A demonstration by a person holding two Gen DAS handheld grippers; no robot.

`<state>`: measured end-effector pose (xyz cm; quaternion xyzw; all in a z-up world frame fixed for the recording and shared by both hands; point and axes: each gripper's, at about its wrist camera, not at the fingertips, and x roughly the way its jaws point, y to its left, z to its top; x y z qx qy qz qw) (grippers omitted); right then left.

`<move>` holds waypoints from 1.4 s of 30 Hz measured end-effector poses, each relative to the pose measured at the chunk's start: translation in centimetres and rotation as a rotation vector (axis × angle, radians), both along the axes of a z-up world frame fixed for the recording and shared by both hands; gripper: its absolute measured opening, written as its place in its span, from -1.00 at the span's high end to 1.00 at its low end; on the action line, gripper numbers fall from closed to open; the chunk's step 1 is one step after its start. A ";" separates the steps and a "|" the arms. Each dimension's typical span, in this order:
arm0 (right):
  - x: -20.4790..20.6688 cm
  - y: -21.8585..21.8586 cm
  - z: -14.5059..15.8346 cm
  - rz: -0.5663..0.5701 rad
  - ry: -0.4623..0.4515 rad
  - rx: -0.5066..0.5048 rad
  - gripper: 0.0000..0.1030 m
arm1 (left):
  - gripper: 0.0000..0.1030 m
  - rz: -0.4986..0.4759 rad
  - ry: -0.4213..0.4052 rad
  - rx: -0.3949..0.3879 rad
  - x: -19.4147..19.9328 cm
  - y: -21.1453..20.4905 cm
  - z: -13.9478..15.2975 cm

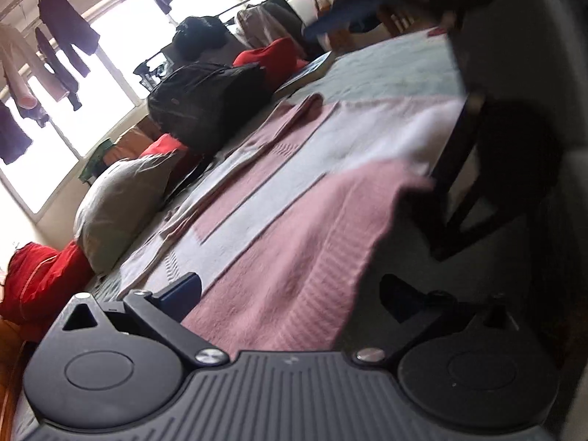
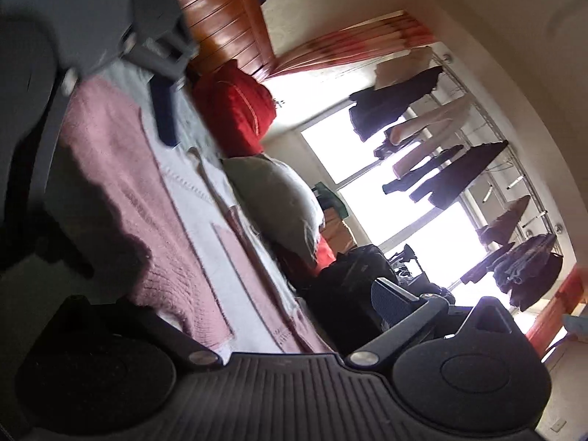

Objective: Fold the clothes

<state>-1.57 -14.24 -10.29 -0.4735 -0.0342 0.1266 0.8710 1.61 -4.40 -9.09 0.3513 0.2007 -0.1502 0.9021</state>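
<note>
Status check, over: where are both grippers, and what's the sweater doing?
Left gripper open, hem edge between its fingers. Right gripper open at the opposite edge. Pink-and-white sweater flat on the bed, unfolded. Grey pillow and black bag alongside, clear of it.

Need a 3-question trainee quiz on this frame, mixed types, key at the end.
1. True or false: the pink and white sweater lies spread on the bed.
2. Which sits nearest the grey pillow? A) red bag B) laptop C) shoe
3. Fill in: both the left claw and the right claw have their fingers wide apart, holding ____.

Key: 1 true; 2 A; 3 nothing.
</note>
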 end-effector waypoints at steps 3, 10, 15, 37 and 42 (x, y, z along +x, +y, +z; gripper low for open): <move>0.3 -0.3 0.2 -0.001 0.017 0.020 -1.00 | -0.99 0.091 -0.071 0.041 0.9 0.5 -0.4; 1.4 0.5 -2.3 -0.021 0.112 -0.044 -1.00 | -0.99 0.130 -0.087 0.038 1.3 2.0 0.0; 2.5 -0.5 -2.6 -0.116 0.114 -0.052 -1.00 | -0.99 0.139 -0.086 0.095 0.9 3.0 -1.2; 3.8 -1.0 -0.8 -0.218 0.033 -0.019 -1.00 | -0.99 0.217 -0.214 0.176 1.4 4.0 0.4; 5.3 -0.5 -0.1 -0.230 -0.007 -0.035 -1.00 | -0.99 0.211 -0.234 0.167 2.5 4.2 1.8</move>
